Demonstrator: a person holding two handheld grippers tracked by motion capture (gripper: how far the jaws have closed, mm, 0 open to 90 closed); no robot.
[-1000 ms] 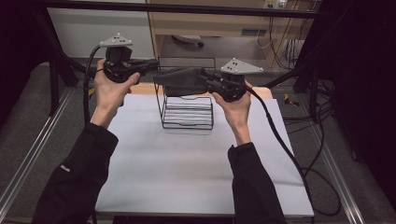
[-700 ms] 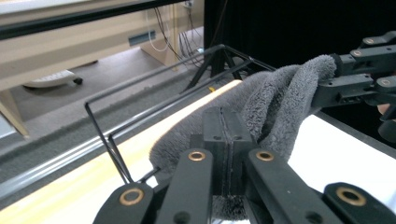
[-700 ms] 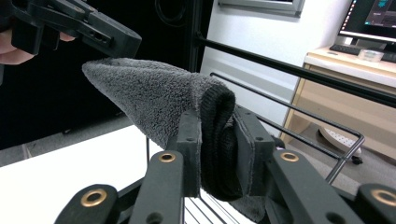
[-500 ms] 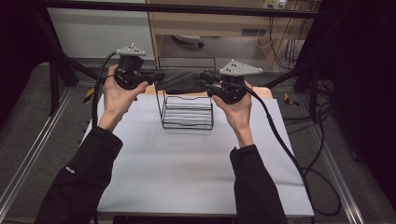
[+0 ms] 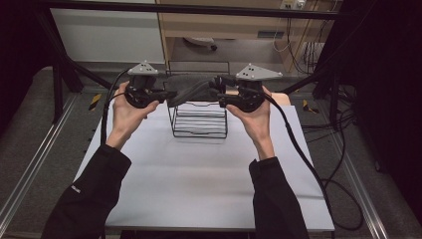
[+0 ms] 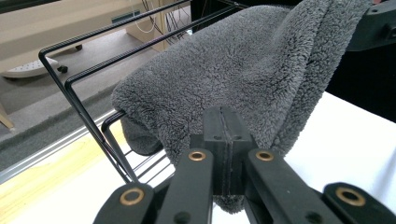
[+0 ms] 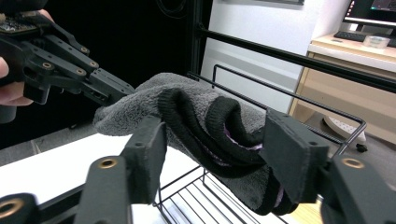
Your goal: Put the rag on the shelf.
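Left gripper [image 6: 223,154] clenched on grey sock [image 6: 243,74] over rack [image 5: 199,117]. Right gripper [image 7: 212,154] just opening, its jaws astride the cuff, seemingly clear of it

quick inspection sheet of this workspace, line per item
surface: white table top, bare in front
job's things: grey fleece sock draped over black wire rack
clutter: nothing seen
grippers: left gripper shut on the sock's toe end; right gripper jaws have just been opening, apart either side of the sock's black cuff
cables: black cable trails off the table's right edge
surroundings: wooden cabinet, grey floor, dark frame posts
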